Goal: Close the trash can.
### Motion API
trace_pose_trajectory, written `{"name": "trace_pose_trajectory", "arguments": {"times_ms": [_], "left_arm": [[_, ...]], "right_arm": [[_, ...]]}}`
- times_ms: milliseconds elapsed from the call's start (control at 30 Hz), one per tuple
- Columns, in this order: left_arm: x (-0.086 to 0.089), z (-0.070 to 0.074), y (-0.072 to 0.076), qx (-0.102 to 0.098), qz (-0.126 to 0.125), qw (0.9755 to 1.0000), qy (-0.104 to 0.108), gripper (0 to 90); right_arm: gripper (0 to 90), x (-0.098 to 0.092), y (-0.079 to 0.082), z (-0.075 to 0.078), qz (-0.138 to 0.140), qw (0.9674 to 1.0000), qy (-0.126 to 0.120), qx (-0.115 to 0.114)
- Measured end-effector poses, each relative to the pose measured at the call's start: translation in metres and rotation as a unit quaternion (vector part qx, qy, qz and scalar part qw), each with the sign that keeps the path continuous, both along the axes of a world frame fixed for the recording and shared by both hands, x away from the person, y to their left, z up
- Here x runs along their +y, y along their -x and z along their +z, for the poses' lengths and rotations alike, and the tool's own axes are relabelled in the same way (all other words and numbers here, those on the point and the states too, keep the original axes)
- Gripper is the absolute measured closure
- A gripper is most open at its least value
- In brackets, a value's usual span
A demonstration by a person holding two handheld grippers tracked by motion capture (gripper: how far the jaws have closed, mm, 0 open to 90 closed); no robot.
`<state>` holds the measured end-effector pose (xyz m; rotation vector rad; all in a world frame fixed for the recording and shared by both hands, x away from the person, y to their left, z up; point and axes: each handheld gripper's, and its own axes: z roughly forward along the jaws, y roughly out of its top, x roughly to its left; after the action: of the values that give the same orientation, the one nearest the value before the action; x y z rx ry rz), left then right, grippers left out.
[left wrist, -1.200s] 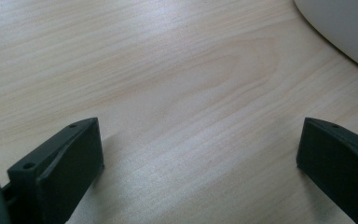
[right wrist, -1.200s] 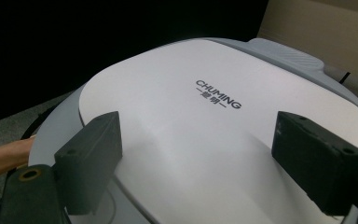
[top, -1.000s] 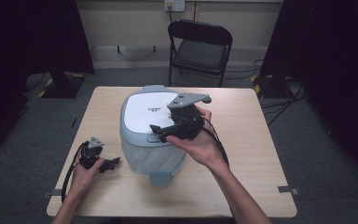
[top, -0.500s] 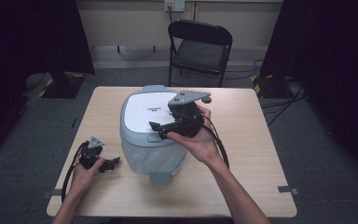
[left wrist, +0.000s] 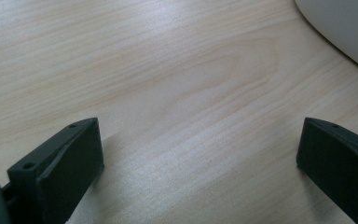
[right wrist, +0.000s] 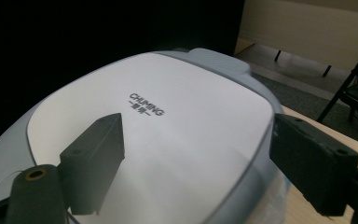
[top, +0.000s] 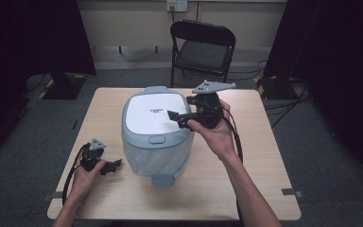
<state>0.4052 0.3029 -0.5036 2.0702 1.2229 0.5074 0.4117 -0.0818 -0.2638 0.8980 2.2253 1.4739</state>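
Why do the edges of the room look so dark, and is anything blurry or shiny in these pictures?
High view: light falls on the pale wooden table while black curtains swallow both sides. Right gripper view: the glossy white lid of the grey bin mirrors one jaw as a dark reflection, and the near jaws look soft. Left gripper view: soft shadows beside the jaws, wood grain sharp further off.

pale blue-grey plastic rice cooker with white lid (top: pixel 157 135): centre of light wooden table (top: pixel 260 184) | right gripper (top: pixel 177 118): jaws apart over lid's right edge | left gripper (top: pixel 115 165): near front-left corner, beside cooker | black folding chair (top: pixel 203 47): beyond far edge
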Motion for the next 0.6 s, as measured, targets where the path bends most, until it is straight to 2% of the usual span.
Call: {"name": "trace_pose_trajectory", "arguments": {"times_ms": [67,233,333,500,600], "left_arm": [[0.0,0.0,0.0,0.0,0.0,1.0,0.0,0.0],[0.0,0.0,0.0,-0.001,0.0,1.0,-0.001,0.0],[0.0,0.0,0.0,-0.001,0.0,1.0,-0.001,0.0],[0.0,0.0,0.0,-0.001,0.0,1.0,-0.001,0.0],[0.0,0.0,0.0,0.0,0.001,1.0,-0.001,0.0]], "right_arm": [[16.9,-0.008,-0.001,0.0,-0.008,0.9999,-0.008,0.0],[16.9,-0.034,-0.003,-0.001,-0.05,0.9988,0.001,-0.001],[17.0,-0.049,-0.003,-0.002,-0.072,0.9974,-0.003,-0.004],[17.2,-0.074,-0.003,-0.011,-0.105,0.9944,0.001,-0.001],[17.4,-0.087,-0.003,-0.019,-0.12,0.9927,0.003,0.008]]}}
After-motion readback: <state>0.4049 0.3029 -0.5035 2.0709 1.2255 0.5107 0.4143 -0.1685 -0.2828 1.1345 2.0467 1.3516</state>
